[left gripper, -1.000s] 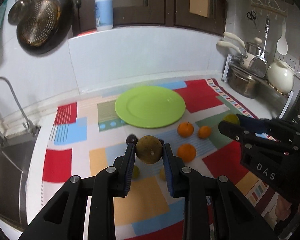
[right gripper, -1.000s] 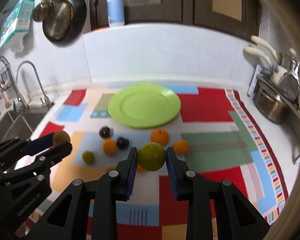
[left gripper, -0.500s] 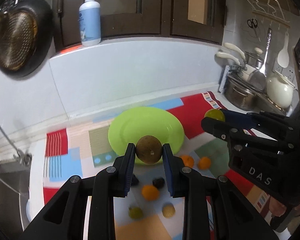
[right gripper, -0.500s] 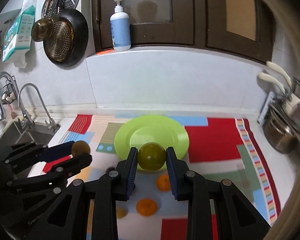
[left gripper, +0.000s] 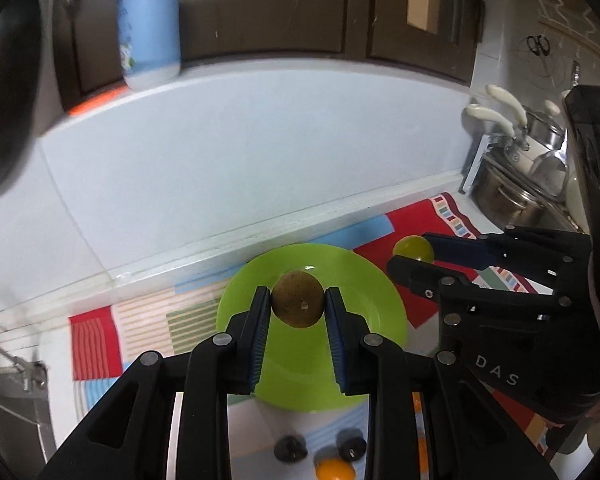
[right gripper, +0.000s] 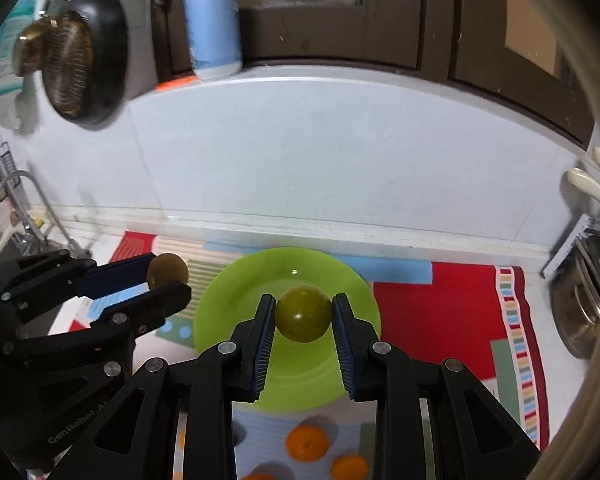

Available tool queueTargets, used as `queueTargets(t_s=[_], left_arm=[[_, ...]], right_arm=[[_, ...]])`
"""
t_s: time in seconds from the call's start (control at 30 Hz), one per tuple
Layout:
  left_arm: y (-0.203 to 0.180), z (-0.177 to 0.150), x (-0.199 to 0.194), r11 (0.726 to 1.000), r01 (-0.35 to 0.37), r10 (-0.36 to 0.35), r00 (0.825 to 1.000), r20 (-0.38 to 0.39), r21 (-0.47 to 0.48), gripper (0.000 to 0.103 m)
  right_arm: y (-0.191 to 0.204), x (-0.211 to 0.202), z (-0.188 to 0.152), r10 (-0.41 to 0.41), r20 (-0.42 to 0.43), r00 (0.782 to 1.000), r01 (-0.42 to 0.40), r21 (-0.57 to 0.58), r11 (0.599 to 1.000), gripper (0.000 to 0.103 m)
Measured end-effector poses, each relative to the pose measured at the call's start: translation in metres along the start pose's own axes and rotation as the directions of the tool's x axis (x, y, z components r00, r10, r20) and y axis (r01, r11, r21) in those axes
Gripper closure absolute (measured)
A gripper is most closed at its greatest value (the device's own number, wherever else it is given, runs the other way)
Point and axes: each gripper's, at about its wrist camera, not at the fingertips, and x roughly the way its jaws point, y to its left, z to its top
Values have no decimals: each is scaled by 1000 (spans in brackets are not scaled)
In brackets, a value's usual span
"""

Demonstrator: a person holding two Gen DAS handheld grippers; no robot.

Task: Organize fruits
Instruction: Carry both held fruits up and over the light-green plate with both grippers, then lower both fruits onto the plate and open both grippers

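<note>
The left hand-held gripper (left gripper: 298,306) pinches a brown fruit (left gripper: 298,304) and the right hand-held gripper (right gripper: 304,316) pinches a green fruit (right gripper: 303,313), both above the green plate (left gripper: 364,292). Released from this height, the 2 round fruits could collide, roll off the shallow rim and scatter across the surface.

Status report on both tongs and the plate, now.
Left tongs shut on brown fruit. Right tongs shut on green fruit. Both over green plate, plate bare. Nothing blocking.
</note>
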Motion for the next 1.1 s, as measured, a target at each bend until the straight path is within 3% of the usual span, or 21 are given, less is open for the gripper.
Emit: queueTargets(t_s=[0.57,0.87,1.0,1.1], left_arm=[[32,-6,131,998,33,-41,981,-187,-46,75],[26,-12,154,999,39,-46,975,-218,-35,75],[26,-13,153,999,30,-36,978,-208,-32,65],[26,-13,144,999,25,-33,979,-200,-45,65]], right_arm=[[-26,137,7,20,-212,977,-22,-8,1000,73],[-33,162,0,27,-247,969,-30,-12,999,73],[-33,165,-1,35,-243,969,-38,-9,999,73],[-31,158,-5,34,-229,973,-36,-2,999,72]])
